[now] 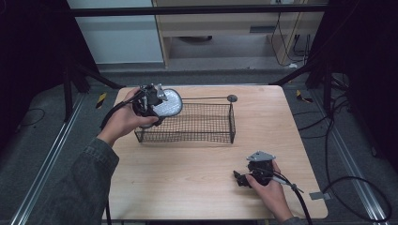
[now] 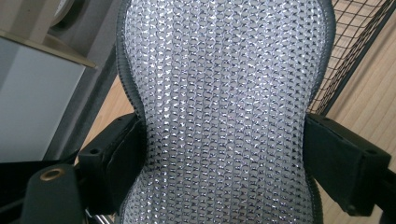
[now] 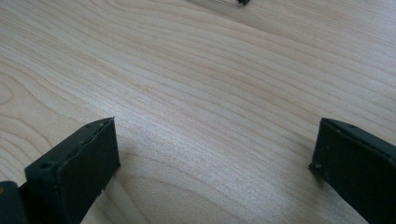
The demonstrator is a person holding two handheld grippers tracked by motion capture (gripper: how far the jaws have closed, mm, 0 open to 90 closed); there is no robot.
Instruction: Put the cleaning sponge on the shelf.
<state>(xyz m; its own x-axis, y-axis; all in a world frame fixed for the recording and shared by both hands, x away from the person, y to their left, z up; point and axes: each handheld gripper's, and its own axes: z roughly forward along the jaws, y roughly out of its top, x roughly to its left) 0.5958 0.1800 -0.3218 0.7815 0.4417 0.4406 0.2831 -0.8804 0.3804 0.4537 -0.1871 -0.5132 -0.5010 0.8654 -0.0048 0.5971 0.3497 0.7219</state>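
Silver-mesh insole clamped in your left claw over the wire basket's left end.
You grip it by its narrow waist, presumably so it drops cleanly inside; one insole, one basket. Your right claw rests nearer you than the basket on the worktop, jaws apart, empty.

grey carpeted floor, wooden cabinet behind, dark curtains at both sides
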